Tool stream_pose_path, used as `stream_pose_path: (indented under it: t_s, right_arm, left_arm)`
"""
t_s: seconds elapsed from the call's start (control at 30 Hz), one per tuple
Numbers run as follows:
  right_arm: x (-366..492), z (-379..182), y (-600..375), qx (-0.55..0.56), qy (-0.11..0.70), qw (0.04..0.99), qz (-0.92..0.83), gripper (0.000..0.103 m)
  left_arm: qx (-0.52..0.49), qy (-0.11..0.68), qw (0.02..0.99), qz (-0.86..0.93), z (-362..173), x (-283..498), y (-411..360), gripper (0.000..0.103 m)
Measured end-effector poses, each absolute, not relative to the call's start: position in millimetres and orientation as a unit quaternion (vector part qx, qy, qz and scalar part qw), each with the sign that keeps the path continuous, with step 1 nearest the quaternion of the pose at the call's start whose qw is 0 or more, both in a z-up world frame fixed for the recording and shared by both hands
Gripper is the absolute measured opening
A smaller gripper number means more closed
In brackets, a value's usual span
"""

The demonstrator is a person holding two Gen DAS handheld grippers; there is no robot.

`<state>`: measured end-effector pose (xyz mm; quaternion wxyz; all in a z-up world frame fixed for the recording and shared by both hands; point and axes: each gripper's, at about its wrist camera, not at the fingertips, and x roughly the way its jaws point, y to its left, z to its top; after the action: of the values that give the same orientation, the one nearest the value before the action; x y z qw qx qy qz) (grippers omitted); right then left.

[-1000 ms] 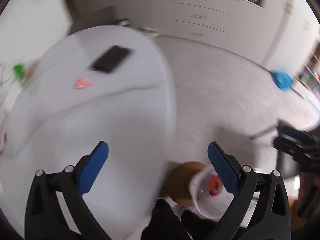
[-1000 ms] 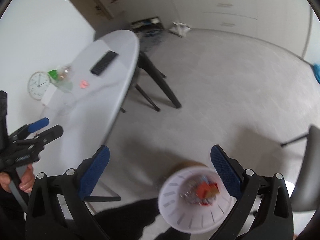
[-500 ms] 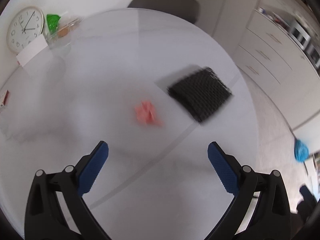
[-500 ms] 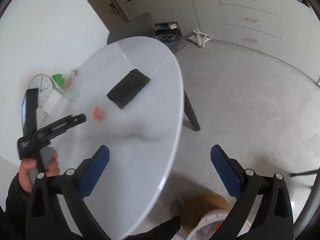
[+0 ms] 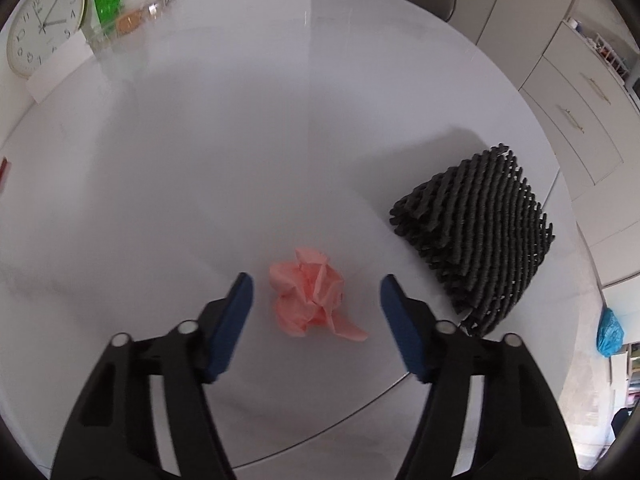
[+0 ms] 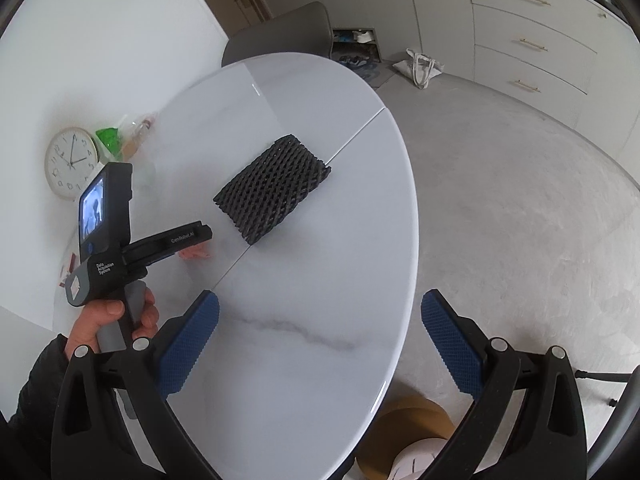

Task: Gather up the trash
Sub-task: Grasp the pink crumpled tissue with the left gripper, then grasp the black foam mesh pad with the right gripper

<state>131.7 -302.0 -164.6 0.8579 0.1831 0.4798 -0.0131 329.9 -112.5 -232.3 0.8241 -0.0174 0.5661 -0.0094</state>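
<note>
A crumpled pink paper (image 5: 312,294) lies on the white round table (image 5: 240,160). My left gripper (image 5: 316,292) is open, its blue pads on either side of the paper, apart from it. In the right wrist view the left gripper (image 6: 200,236) hides most of the pink paper (image 6: 192,254). A black foam net (image 5: 480,236) lies to the right of the paper; it also shows in the right wrist view (image 6: 272,190). My right gripper (image 6: 318,332) is open and empty above the table's near edge. A white bin's rim (image 6: 412,464) shows on the floor below.
A wall clock (image 5: 40,24), a white card (image 5: 60,68) and a clear bag with green and orange items (image 5: 120,12) stand at the table's far left. A grey chair (image 6: 280,36) is behind the table. A brown stool (image 6: 404,420) stands by the bin.
My left gripper has swung from over the bin to the table, closed in on the pink paper and narrowed its opening. My right gripper has risen and turned toward the table.
</note>
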Motion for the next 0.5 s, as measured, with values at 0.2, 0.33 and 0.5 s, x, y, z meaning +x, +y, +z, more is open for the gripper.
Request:
stream_pose_path:
  t_s: [0.2,0.33,0.5]
  right_arm:
    - [143,-164,-295,0.175,0.483,0.858,-0.01,0.1]
    - [155,-166,-289,0.18,0.488,0.854,-0.012,0.1]
    - [190,-177,-285,0.245,0.501,0.829,-0.031,0.1]
  left_arm:
    - [-0.018,0.555,0.831,-0.02,-237,339,-109,0.034]
    - [-0.017,0.554,0.832,-0.027,-238,340,-105,0.032]
    - [-0.028,0.551,0.833,-0.032,-231,334,-92,0.032]
